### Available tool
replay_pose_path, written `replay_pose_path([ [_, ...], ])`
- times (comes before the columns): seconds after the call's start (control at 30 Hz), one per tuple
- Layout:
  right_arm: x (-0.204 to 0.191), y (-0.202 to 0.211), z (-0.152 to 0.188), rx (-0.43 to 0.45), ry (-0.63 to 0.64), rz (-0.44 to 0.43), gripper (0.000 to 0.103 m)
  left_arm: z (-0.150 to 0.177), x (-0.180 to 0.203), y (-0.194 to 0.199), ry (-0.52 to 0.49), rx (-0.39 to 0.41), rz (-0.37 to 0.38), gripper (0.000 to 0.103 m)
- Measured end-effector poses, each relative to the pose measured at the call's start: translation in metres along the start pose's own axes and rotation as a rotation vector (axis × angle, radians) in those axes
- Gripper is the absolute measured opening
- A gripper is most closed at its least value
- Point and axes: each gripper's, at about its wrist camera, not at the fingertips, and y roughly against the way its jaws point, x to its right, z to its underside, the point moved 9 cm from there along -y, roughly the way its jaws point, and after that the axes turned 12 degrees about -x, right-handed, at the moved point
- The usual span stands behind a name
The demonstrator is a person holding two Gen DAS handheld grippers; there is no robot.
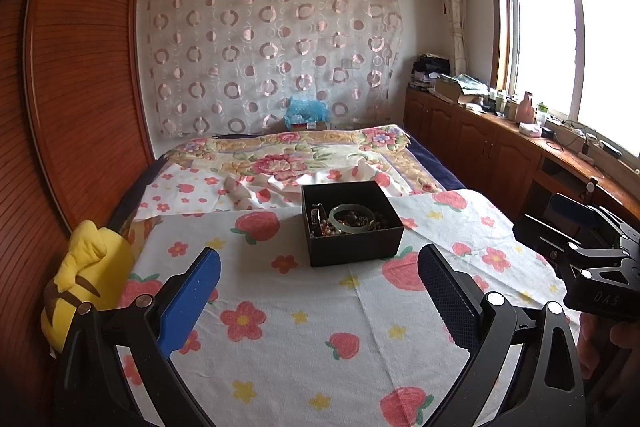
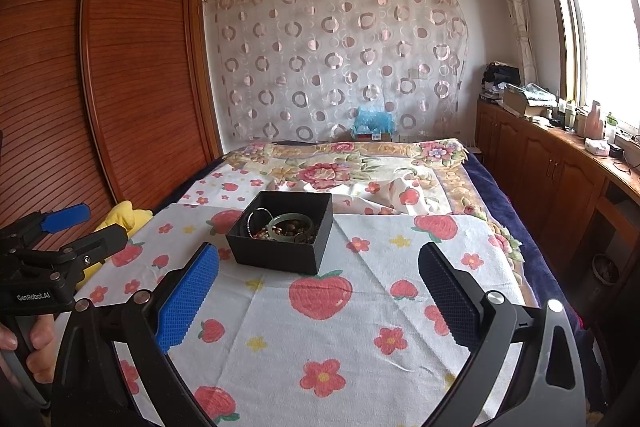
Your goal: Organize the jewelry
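Both of my grippers hover over the bed, spread wide and holding nothing. My left gripper [image 1: 318,291] has its blue-padded fingers [image 1: 190,301] well apart, with the black box [image 1: 352,223] lying beyond the gap between them. My right gripper [image 2: 318,293] is just as wide open, and the black box sits ahead of it, nearer its left finger.

That box rests, lid off, on the strawberry-and-flower cloth [image 1: 304,339] covering the bed. Inside it lies a pale green bangle [image 1: 352,217] on top of a tangle of dark beads [image 1: 340,225], with a thin metal piece at the box's left side that I cannot identify. Left of the box, at the bed's edge beside the wooden wardrobe [image 1: 76,99], sits a yellow plush toy [image 1: 88,279]. Beyond the box lies a floral blanket [image 1: 300,155].
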Motion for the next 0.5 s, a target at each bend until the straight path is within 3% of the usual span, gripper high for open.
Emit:
replay_pose_path([
  [0.5, -0.0022, -0.0019, 0.0018, -0.003, 0.000, -0.005, 0.101, 0.0011, 0.0001, -0.0004, 0.003, 0.000, 0.001, 0.095],
])
